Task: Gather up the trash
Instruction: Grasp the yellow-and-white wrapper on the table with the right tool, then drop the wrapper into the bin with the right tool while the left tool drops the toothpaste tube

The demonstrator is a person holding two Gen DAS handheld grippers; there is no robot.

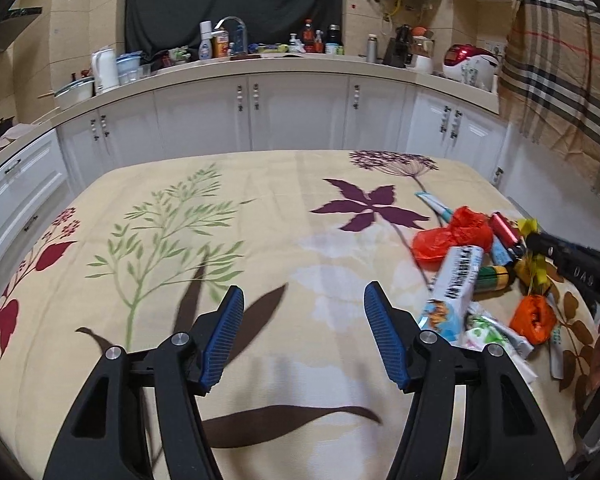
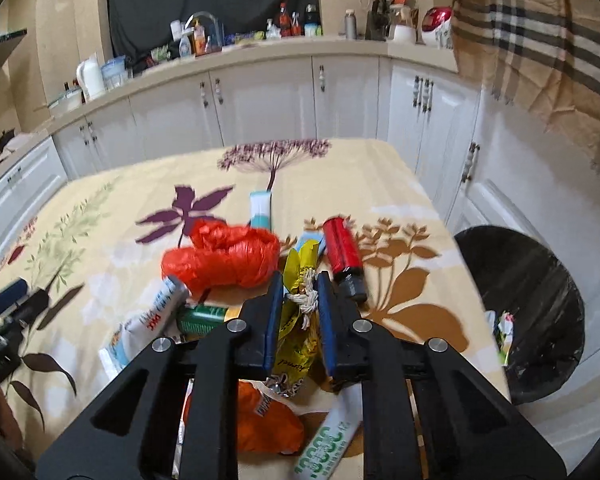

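1. Right hand-held gripper [image 2: 298, 300]: clamped on yellow wrapper [image 2: 296, 336], just right of red plastic bag [image 2: 224, 258] on desk [image 2: 380, 184].
2. Left hand-held gripper [image 1: 304, 312]: jaws apart, empty, left of red plastic bag.
3. Black bin [image 2: 532, 312]: right of desk.

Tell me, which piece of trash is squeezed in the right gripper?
The yellow wrapper tied with white string. It sits pinched in the right gripper; the red bag and the other wrappers lie loose.

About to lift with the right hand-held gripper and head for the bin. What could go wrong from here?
1. The right hand-held gripper pinches only the crinkled yellow foil wrapper near its white string knot; it may slip.
2. The crumpled red plastic bag lies close by and could drag along.
3. The black-lined trash bin sits below the table edge, so a drop may miss.
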